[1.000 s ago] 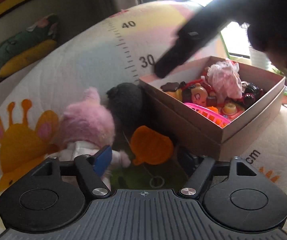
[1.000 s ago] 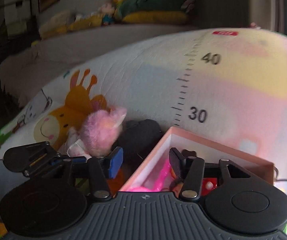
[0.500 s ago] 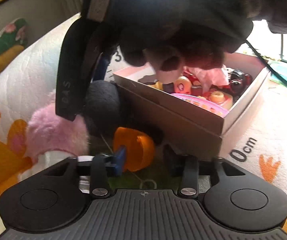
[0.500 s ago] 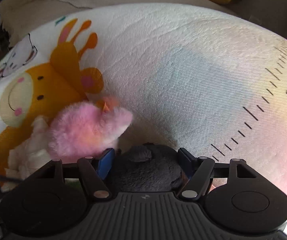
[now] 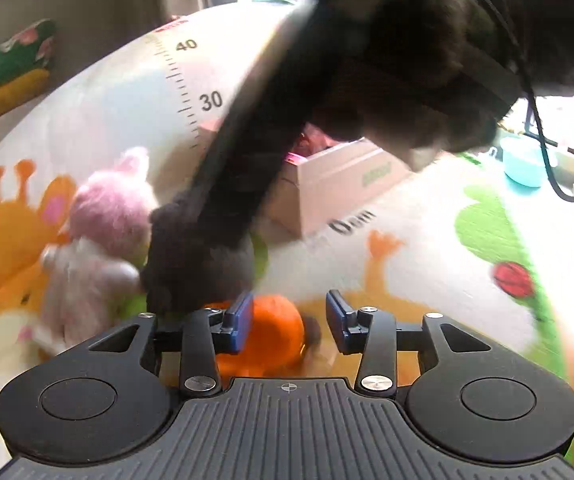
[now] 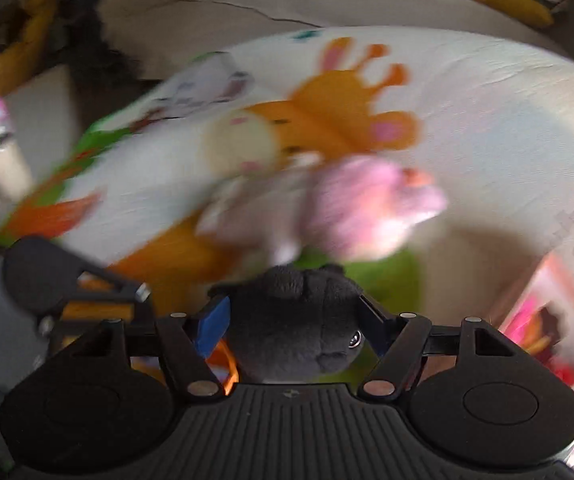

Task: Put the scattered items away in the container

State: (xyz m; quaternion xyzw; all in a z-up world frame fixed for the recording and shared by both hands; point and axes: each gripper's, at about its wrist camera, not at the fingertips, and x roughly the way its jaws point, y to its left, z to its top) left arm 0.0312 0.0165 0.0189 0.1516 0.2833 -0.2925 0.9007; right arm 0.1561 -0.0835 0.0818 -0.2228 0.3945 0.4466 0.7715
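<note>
R gripper (image 6: 293,316): jaws clamped on the dark grey fuzzy plush toy (image 6: 299,320), blue pad pressed into its left flank, the other pad sunk in on the right; grip looks to sit mid-body, w/ the toy's face turned down toward the camera. In the left wrist view the same toy sits under the R tool's black finger, just beside the pink-and-white fluffy plush doll (image 5: 103,236).

L gripper (image 5: 289,320): jaws apart, empty, straddling the orange rounded soft toy (image 5: 267,334), which lies on the printed play mat (image 5: 427,264) between the pads but nearer the left one; no contact I can confirm.

Pale pink cardboard box (image 5: 339,184), already part-filled w/ small toys, stands on the mat just beyond the grey toy, near the 30 mark of the printed ruler.

Doing this step well, imo: keep R squeeze firm since plush compresses and slips; lift straight up first so the pink doll isn't dragged along, clear the box wall, then release over a gap inside. L should centre on the orange toy before closing, and wait so the two tools don't cross.
</note>
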